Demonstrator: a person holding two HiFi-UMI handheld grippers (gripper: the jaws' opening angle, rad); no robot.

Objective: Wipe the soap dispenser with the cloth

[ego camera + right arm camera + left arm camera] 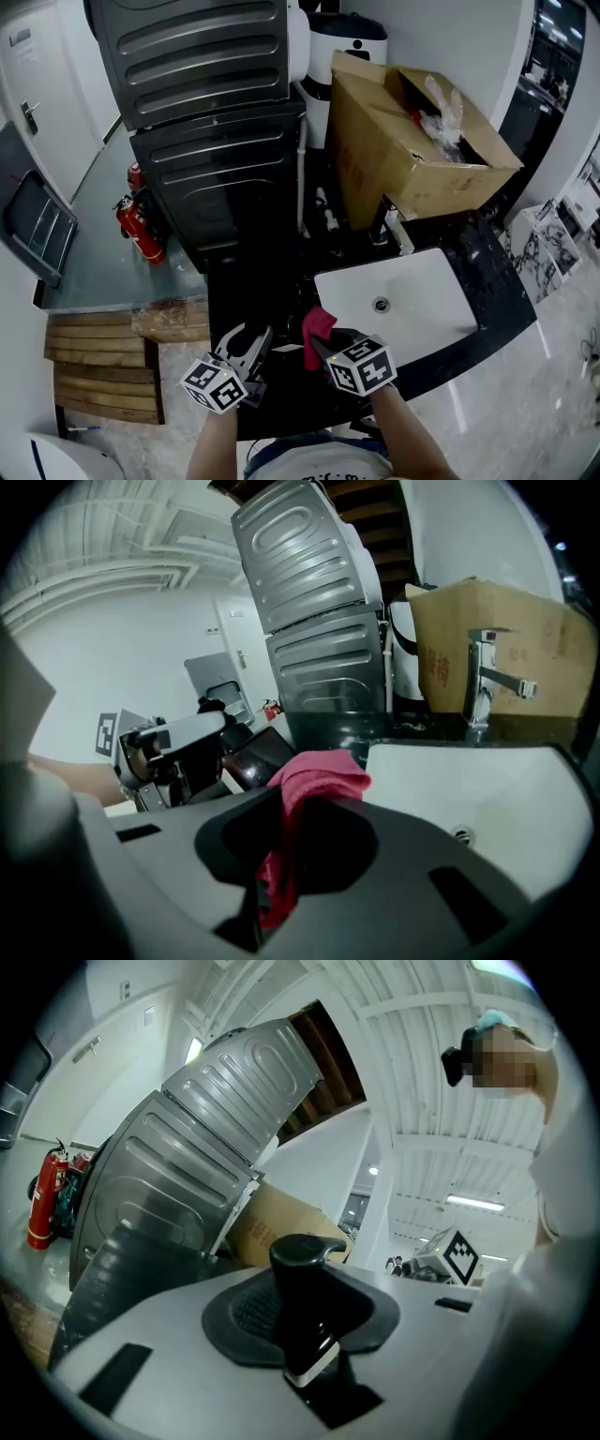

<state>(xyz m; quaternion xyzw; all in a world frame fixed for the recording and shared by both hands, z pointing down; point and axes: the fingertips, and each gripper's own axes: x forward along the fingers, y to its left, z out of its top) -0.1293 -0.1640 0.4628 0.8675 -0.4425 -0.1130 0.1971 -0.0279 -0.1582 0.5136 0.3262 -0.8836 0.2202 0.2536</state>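
Note:
My left gripper (251, 345) (305, 1335) is shut on a black soap dispenser (302, 1305), whose pump head sticks up between the jaws. From the right gripper view the dispenser (255, 755) shows as a dark bottle tilted in the left gripper (178, 745). A red cloth (317, 325) (317, 778) is pinched in my right gripper (321, 347) (286, 864), and it bunches up above the fingers. The two grippers sit side by side over the black countertop (281, 300), the cloth a short way right of the dispenser and apart from it.
A white sink basin (412, 305) with a chrome faucet (394, 230) lies to the right. An open cardboard box (403, 141) stands behind it. Stacked grey appliances (211, 122) fill the back left, with fire extinguishers (141, 230) and a wooden pallet (98, 361) on the floor.

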